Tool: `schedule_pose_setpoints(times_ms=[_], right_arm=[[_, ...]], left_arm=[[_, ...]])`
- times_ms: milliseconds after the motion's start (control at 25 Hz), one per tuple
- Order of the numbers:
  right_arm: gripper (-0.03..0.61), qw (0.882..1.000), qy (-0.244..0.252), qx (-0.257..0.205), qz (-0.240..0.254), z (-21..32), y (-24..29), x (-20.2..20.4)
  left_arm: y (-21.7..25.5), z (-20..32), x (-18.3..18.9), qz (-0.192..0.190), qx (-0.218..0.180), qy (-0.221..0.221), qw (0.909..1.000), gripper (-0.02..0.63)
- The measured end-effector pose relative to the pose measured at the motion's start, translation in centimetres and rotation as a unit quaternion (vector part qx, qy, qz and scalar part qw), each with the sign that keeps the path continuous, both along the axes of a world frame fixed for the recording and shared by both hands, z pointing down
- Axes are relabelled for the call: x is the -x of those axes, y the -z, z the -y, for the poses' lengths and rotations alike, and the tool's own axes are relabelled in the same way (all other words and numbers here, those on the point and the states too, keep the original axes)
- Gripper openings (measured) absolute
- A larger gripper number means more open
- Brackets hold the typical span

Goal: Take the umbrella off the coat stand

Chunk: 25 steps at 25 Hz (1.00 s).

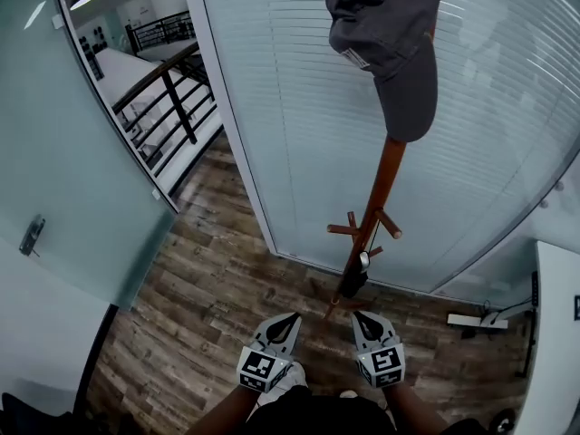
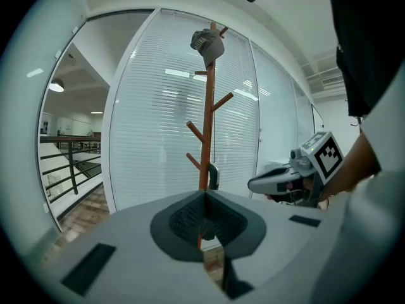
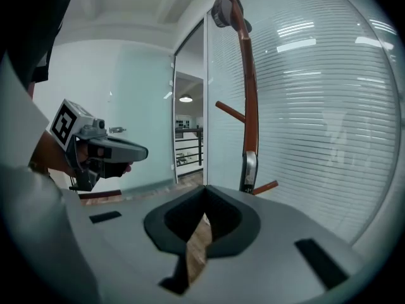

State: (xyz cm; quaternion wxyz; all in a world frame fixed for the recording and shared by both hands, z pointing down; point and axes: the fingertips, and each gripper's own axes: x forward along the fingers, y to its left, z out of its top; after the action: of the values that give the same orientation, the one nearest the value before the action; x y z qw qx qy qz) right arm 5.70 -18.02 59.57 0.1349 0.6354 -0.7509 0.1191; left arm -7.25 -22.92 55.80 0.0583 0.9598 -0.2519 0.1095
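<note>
Two jaw pairs together, umbrella (image 1: 352,283) ahead, on coat stand (image 1: 388,175)

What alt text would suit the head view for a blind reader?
Seen from above, the left gripper and right gripper, both shut and empty, point at a wooden coat stand. A dark umbrella hangs low on it, a grey cap sits on top; white blinds stand behind.

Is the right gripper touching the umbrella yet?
Apart. The right gripper view shows the umbrella hanging on the coat stand, well beyond the right gripper.
</note>
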Motion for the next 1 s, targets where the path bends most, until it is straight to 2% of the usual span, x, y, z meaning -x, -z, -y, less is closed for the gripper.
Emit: schedule_pose_setpoints(times_ms=[160,400,520,680,800,1000], right_arm=[[0.006,0.999,-0.022,0.037,-0.002,-0.5,-2.1,0.0],[0.008,0.997,-0.063,0.049,0.016,-0.1,-4.0,-1.3],[0.009,0.995,-0.072,0.059,0.022,0.7,-5.3,-2.1],[0.118,0.994,-0.054,0.083,0.038,1.5,-7.2,-2.9],[0.191,0.992,-0.053,0.104,0.04,1.8,-9.4,-4.6],[0.259,0.989,-0.054,0.132,0.033,3.9,-13.1,-6.0]], left_arm=[[-1.2,0.7,-0.1,0.007,0.02,-0.025,0.9995,0.012],[-1.2,1.0,-1.8,-0.005,0.025,-0.063,0.9977,0.012],[-1.5,1.2,-3.3,0.001,0.026,-0.076,0.9967,0.012],[-1.6,1.2,-4.9,0.015,0.032,-0.084,0.9959,0.012],[-2.1,1.2,-6.1,0.022,0.038,-0.073,0.9964,0.012],[-4.3,1.7,-5.9,0.044,0.055,-0.041,0.9967,0.012]])
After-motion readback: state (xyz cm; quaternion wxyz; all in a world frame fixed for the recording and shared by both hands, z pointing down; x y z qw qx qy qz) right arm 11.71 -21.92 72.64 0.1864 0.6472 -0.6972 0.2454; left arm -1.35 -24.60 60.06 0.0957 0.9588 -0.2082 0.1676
